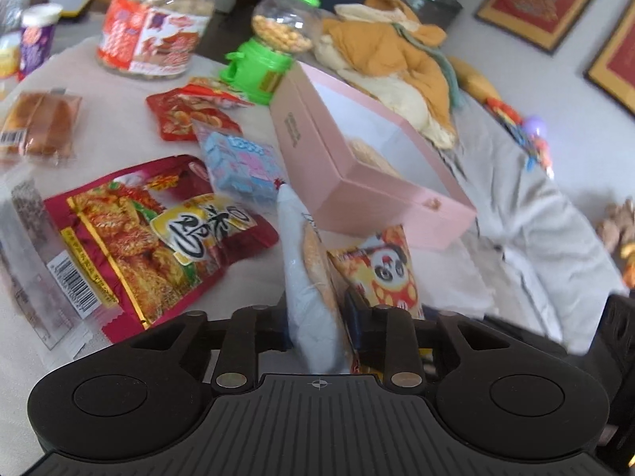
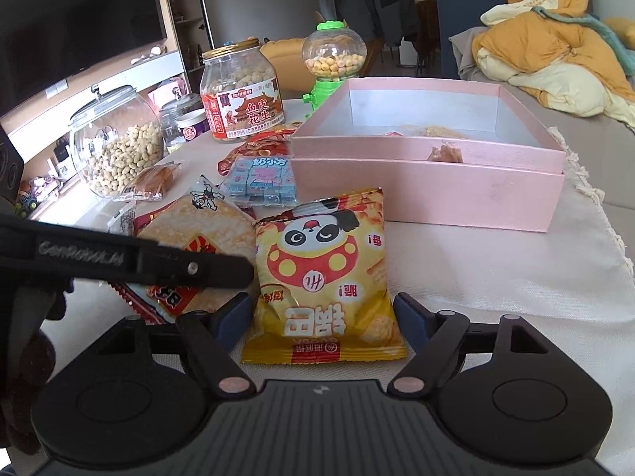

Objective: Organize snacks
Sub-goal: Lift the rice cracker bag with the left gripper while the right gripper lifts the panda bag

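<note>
Two grippers work over the cloth-covered table [image 2: 496, 277]. The left gripper [image 1: 317, 317] is clenched on a rice-cracker packet [image 1: 313, 297], held on edge. The right gripper [image 2: 321, 309] stands released, its fingers either side of a yellow panda snack bag [image 2: 325, 273] lying flat. Beyond, the pink box [image 2: 428, 194] holds a few snacks. A peanut jar [image 2: 242, 95] and a green candy dispenser [image 2: 331, 63] stand behind.

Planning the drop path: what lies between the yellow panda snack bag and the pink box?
Nothing: in the right wrist view, only bare cream tablecloth separates the panda bag from the pink box. The blue candy pack sits off to the left.
</note>
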